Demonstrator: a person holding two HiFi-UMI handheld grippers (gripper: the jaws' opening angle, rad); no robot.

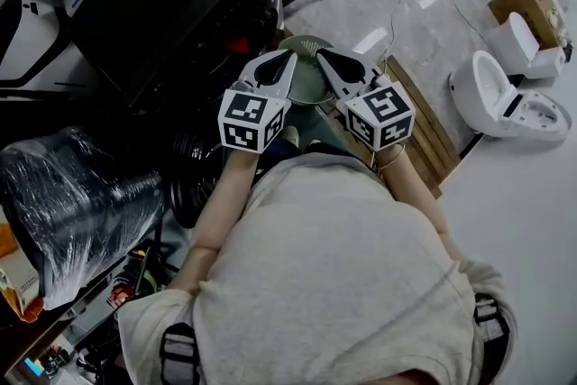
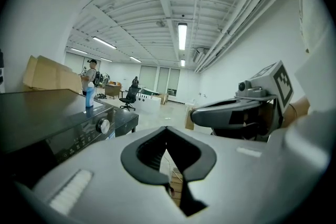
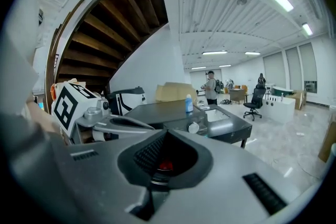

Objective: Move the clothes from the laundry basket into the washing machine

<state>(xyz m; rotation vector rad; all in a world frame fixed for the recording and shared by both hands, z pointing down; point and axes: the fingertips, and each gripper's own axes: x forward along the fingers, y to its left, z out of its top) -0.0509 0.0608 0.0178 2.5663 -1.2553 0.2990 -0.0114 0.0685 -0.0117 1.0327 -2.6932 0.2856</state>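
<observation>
Pointing away from the person (image 1: 343, 284), the left hand-held gripper (image 1: 288, 57) and right hand-held gripper (image 1: 323, 55) sit side by side, jaws shut on nothing. Only the head view shows the round green laundry basket (image 1: 307, 86) below their tips, beside the dark washing machine (image 1: 171, 4); the right gripper view shows its knob (image 3: 194, 127).

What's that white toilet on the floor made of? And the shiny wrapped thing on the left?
The toilet looks like glazed ceramic: it is smooth, glossy white with rounded edges, though it could be plastic. The wrapped bundle looks covered in clear plastic film, which is crinkled and shows bright streaky reflections over something dark. What is inside cannot be seen.
</observation>
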